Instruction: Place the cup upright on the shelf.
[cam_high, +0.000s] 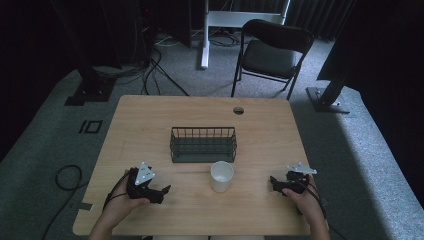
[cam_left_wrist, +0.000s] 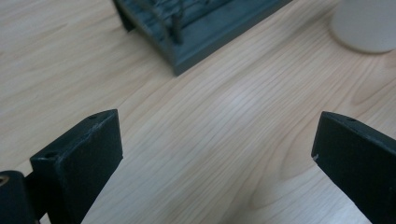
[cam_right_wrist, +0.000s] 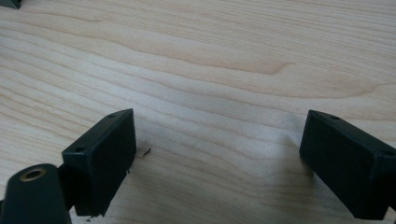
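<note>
A white cup (cam_high: 221, 176) stands upright near the table's front middle, just in front of a dark wire basket (cam_high: 203, 144). My left gripper (cam_high: 164, 192) rests low over the table at the front left, held by a hand, pointing right toward the cup. Its jaws stand wide apart over bare wood (cam_left_wrist: 215, 140), with the basket's corner (cam_left_wrist: 196, 28) and the cup's base (cam_left_wrist: 364, 25) ahead. My right gripper (cam_high: 274, 182) sits at the front right, pointing left. It is open too (cam_right_wrist: 217, 149), with nothing between its jaws.
The wooden table (cam_high: 150, 120) has a round cable hole (cam_high: 238, 110) at its back edge. Behind the table stands a black folding chair (cam_high: 272, 52). Cables lie on the grey carpet at left (cam_high: 67, 177).
</note>
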